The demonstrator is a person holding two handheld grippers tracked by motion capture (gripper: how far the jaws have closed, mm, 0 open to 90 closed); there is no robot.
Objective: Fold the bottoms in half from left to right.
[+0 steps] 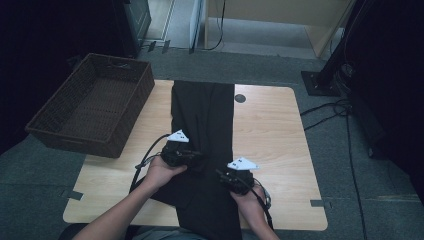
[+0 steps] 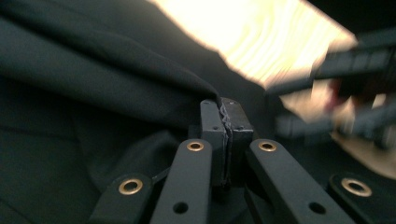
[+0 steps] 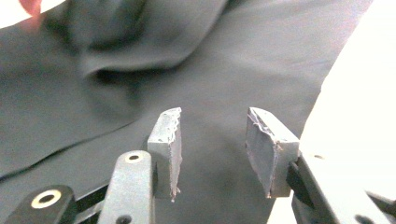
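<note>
Black trousers (image 1: 205, 125) lie lengthwise down the middle of the desk (image 1: 270, 130), from the far edge to the near edge, where they hang over toward the person. Cloth is rumpled near the middle, flat farther up.

Left tongs (image 1: 192, 156) sit on the trousers' left part, jaws closed on a fold of the cloth; in the left gripper view (image 2: 226, 121) the pads pinch a raised ridge of fabric (image 2: 116, 84). Right tongs (image 1: 222, 175) are at the trousers' right edge, near the person. In the right gripper view (image 3: 212, 140) the jaws stand apart, nothing between the pads, cloth (image 3: 187, 60) lying just below them and bare desk (image 3: 359, 107) to the right.

Left hand (image 1: 162, 172) and right hand (image 1: 247, 195) come in from the bottom. Cables (image 1: 142, 162) trail off both grippers.

Desk is light wood with rounded corners and a round dark cable hole (image 1: 240, 98) near the far edge, just right of the trousers. A dark wicker basket (image 1: 95, 102) sits at the far left corner, partly off the desk edge. Floor is grey carpet (image 1: 340, 165), with tape marks near the desk's front corners. Black cables (image 1: 330, 112) run on the floor at right, by a black stand base (image 1: 320, 82). Pale wooden furniture (image 1: 280, 15) stands at the back; the room's sides are dark.
</note>
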